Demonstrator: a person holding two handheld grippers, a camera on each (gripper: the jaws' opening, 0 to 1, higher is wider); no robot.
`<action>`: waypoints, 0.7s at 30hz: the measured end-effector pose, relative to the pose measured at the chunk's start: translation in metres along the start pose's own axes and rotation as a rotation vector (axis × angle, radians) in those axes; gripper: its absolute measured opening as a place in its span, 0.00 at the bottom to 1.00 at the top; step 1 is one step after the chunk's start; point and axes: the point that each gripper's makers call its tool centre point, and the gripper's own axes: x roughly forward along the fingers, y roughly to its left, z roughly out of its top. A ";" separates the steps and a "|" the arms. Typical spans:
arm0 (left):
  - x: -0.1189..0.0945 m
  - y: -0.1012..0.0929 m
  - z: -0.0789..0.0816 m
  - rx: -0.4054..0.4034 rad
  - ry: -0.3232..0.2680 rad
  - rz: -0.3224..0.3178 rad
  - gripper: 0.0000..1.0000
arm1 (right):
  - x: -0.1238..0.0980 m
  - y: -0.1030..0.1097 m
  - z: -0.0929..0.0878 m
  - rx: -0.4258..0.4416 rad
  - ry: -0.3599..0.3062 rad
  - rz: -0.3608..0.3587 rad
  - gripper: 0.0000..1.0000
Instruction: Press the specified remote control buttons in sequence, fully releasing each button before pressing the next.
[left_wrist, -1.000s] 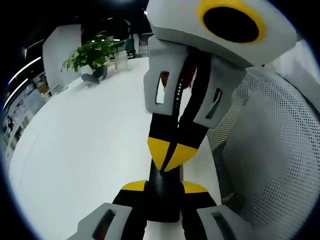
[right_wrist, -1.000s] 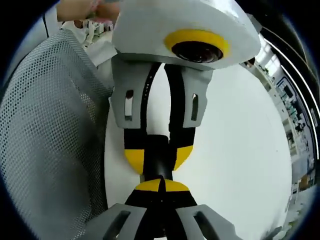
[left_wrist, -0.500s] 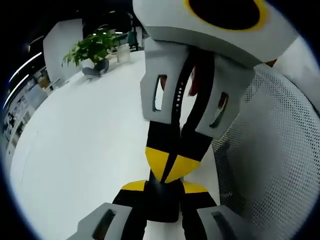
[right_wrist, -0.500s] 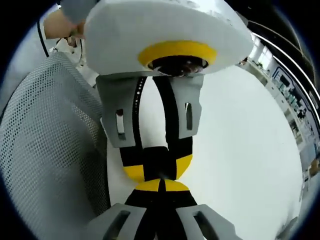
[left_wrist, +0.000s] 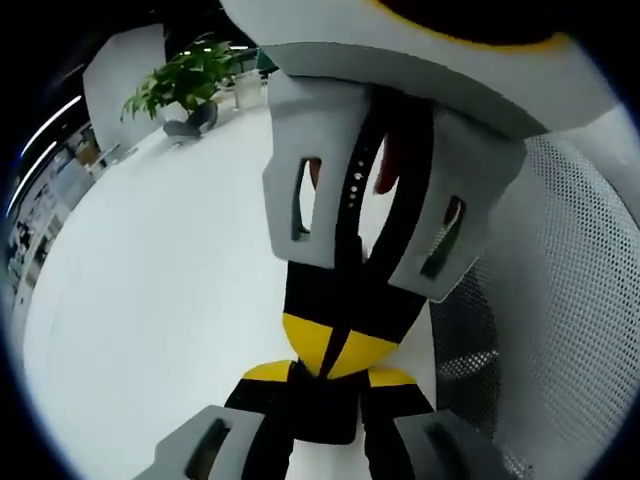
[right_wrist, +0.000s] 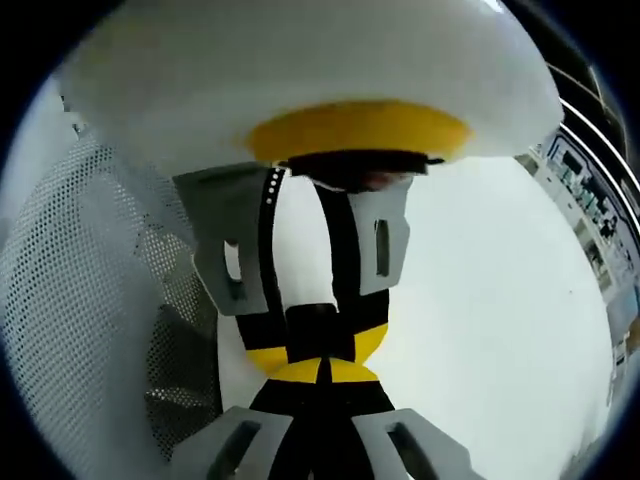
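White surface (left_wrist: 160, 300) w/ plant (left_wrist: 190, 85) far off; left gripper (left_wrist: 325, 385) clamped on dark remote (left_wrist: 320, 400), right gripper (right_wrist: 320, 372) closed, tip pressing it — prob mid-press, next: lift fully.

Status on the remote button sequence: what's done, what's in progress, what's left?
Done: the left hand-held gripper is shut on a slim black object, probably the remote. In hand: the right hand-held gripper, jaws shut, has its tips against that object, which looks like a press. Left: at least a release. No buttons are readable, so I cannot tell how many presses are done.
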 end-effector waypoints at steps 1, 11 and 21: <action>0.000 0.000 0.000 -0.001 -0.002 0.001 0.23 | 0.000 0.000 0.000 -0.003 -0.003 0.001 0.00; 0.001 0.001 0.000 -0.013 -0.023 0.007 0.23 | 0.005 -0.003 0.002 -0.058 0.017 -0.004 0.00; 0.001 0.001 0.000 -0.027 -0.055 0.017 0.24 | 0.002 -0.004 0.004 0.180 -0.193 0.046 0.00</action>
